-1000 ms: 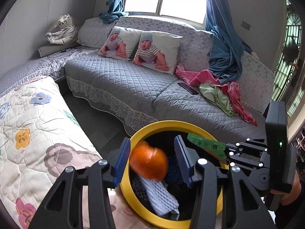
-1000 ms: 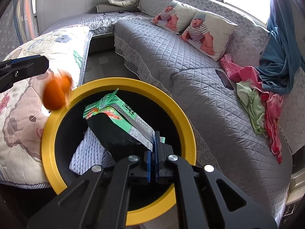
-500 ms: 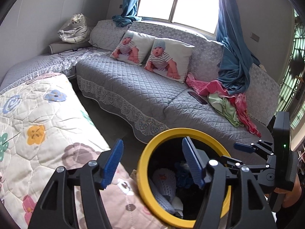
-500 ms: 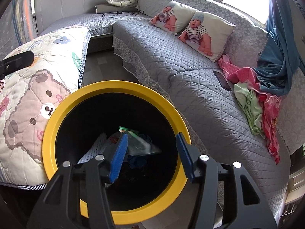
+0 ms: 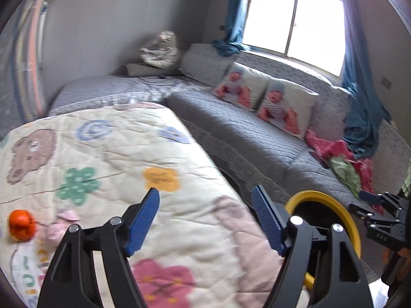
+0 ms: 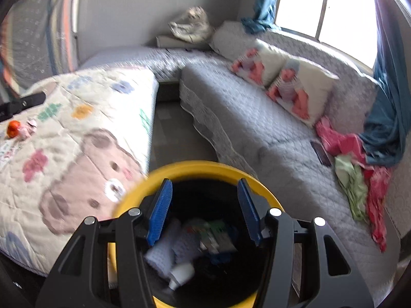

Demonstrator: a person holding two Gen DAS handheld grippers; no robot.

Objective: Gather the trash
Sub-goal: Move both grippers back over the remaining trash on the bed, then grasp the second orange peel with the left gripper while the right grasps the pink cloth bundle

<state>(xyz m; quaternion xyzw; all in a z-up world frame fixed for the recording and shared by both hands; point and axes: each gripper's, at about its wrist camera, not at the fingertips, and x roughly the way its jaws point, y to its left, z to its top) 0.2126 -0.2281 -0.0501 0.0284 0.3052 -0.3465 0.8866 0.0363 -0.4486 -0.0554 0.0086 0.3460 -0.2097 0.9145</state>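
- Two grippers, both empty: your left gripper (image 5: pixel 205 220) is spread wide over the cartoon quilt (image 5: pixel 108 159).
- Your right gripper (image 6: pixel 204 209) is spread above the yellow-rimmed bin (image 6: pixel 195 166), which holds wrappers.
- An orange ball (image 5: pixel 21 224) lies on the quilt, touching a pink scrap (image 5: pixel 60 224).

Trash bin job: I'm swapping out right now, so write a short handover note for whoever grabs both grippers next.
Left gripper: jaws open, empty, over the cartoon quilt, beside the bin.
Right gripper: jaws open, empty, above the yellow-rimmed bin.
In the bin: a green wrapper, white netting and other blurred bits.
Left to collect: an orange item and a pink crumpled piece beside it, both on the quilt at the far left. The left gripper looks better placed for them.
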